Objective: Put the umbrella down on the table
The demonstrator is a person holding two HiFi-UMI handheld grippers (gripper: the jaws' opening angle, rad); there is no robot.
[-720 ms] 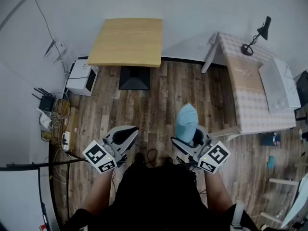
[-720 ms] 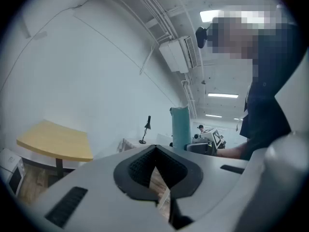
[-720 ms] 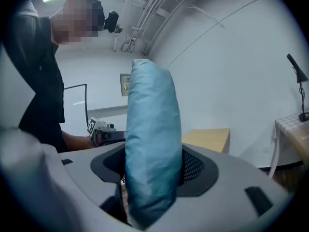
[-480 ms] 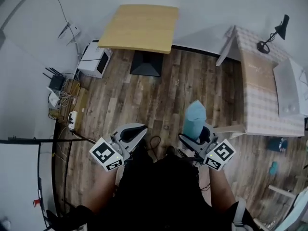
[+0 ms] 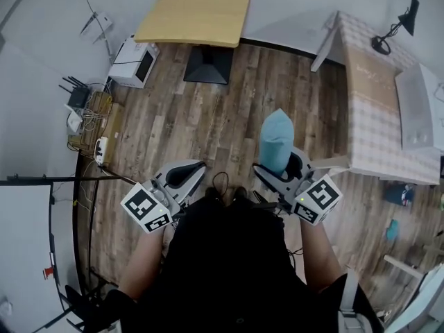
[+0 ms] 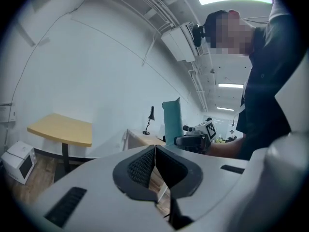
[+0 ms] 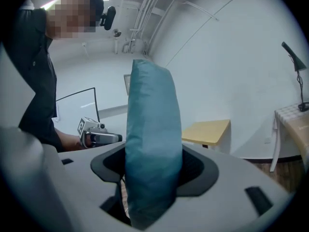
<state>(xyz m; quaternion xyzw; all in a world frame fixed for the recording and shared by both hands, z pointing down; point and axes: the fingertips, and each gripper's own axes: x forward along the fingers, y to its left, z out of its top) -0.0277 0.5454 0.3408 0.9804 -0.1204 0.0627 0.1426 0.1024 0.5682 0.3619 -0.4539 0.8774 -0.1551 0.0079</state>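
Observation:
A folded teal umbrella (image 5: 276, 141) in its cloth sleeve stands upright between the jaws of my right gripper (image 5: 281, 175), which is shut on it; up close the umbrella (image 7: 152, 144) fills the right gripper view, and the left gripper view shows the umbrella (image 6: 172, 121) off to its right. My left gripper (image 5: 182, 175) is shut with nothing in it, its pads (image 6: 155, 164) meeting. A bare yellow wooden table (image 5: 195, 11) stands ahead by the wall, well beyond both grippers; the same table (image 7: 207, 130) also shows in the right gripper view.
A checked-cloth table (image 5: 374, 103) with a black desk lamp (image 5: 397, 25) and a white case stands at the right. A microwave (image 5: 132, 61), a router and a power strip with cables (image 5: 94, 120) lie at the left wall. Wooden floor (image 5: 208, 123) lies between me and the yellow table.
The head view has shifted forward and tilted down: the yellow table now sits nearer the top edge. Both grippers keep their pose, with the umbrella still held upright in the right one.

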